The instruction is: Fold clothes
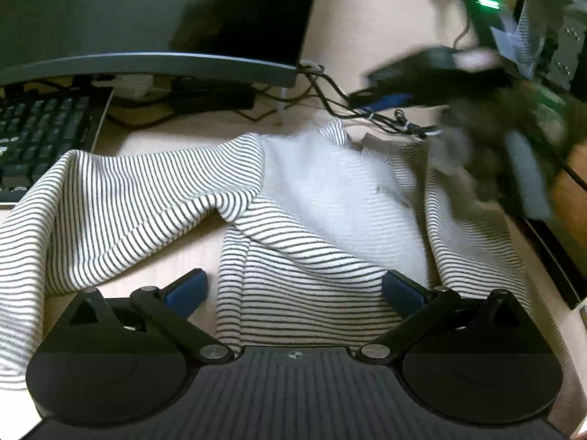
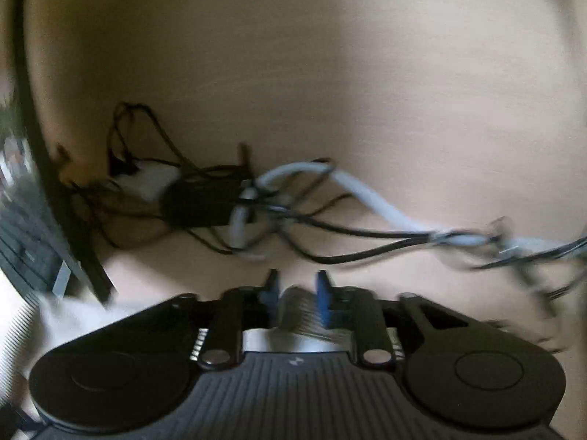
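A big tan desk (image 1: 385, 22) is filling both views. A wide dark monitor (image 1: 154, 11) is standing at the back left of it, and its gray bottom edge is hanging over some dark things under it. A black keyboard (image 1: 40, 135) is sitting on the left, just beside the shirt.

The striped shirt (image 1: 293, 227) is lying crumpled in the middle of the desk, white with thin dark lines. One sleeve is reaching out to the left, and the pale inside of the shirt is showing in the middle.

The left gripper (image 1: 295, 288) is hanging low over the near part of the shirt. Its blue fingers (image 1: 187, 289) are spread wide apart, one over bare desk and one over the cloth, and they are not pinching anything.

The right gripper (image 2: 295, 293) is looking blurry at the far right of the shirt in the left view. In its own view, its blue fingers are close together and a bit of striped cloth is sitting between them, so it is holding the shirt.

A tangle of black and gray cables (image 2: 256, 205) is lying on the desk behind the shirt, around a small black box (image 2: 200, 201).
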Action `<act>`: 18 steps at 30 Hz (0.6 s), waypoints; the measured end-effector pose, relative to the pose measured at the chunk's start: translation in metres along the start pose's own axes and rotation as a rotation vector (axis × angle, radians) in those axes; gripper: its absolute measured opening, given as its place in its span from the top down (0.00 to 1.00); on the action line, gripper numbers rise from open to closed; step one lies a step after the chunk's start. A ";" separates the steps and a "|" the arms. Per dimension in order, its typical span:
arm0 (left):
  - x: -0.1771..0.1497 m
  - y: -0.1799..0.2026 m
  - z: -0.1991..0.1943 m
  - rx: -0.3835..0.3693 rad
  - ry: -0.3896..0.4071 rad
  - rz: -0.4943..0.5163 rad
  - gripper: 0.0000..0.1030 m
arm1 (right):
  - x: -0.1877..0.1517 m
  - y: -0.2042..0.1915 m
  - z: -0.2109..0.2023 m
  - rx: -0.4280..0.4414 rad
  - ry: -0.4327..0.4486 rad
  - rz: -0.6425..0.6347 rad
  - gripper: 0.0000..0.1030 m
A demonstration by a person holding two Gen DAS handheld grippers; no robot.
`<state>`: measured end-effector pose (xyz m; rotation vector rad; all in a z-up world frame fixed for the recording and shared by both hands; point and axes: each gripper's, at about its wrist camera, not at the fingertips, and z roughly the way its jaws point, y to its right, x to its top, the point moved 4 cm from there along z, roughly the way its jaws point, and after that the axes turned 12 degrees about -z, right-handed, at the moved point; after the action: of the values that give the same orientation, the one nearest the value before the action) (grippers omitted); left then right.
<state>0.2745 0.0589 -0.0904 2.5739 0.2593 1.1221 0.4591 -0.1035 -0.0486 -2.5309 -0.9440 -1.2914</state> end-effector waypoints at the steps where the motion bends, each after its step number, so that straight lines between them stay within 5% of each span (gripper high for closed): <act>1: 0.002 -0.002 0.001 0.005 0.001 -0.002 0.00 | -0.007 -0.003 -0.016 -0.004 0.002 -0.032 0.63; 9: 0.023 -0.034 -0.003 -0.014 -0.010 -0.115 0.00 | -0.079 -0.062 -0.158 0.167 -0.044 -0.154 0.49; 15: 0.042 -0.050 -0.014 -0.059 -0.050 -0.215 0.00 | -0.126 -0.155 -0.199 0.366 -0.117 -0.223 0.40; 18: 0.052 -0.046 -0.023 -0.077 -0.043 -0.191 0.00 | -0.147 -0.183 -0.189 0.260 -0.162 -0.305 0.46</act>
<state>0.2909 0.1217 -0.0573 2.4435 0.4323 0.9877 0.1583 -0.1016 -0.0723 -2.3805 -1.4748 -0.9599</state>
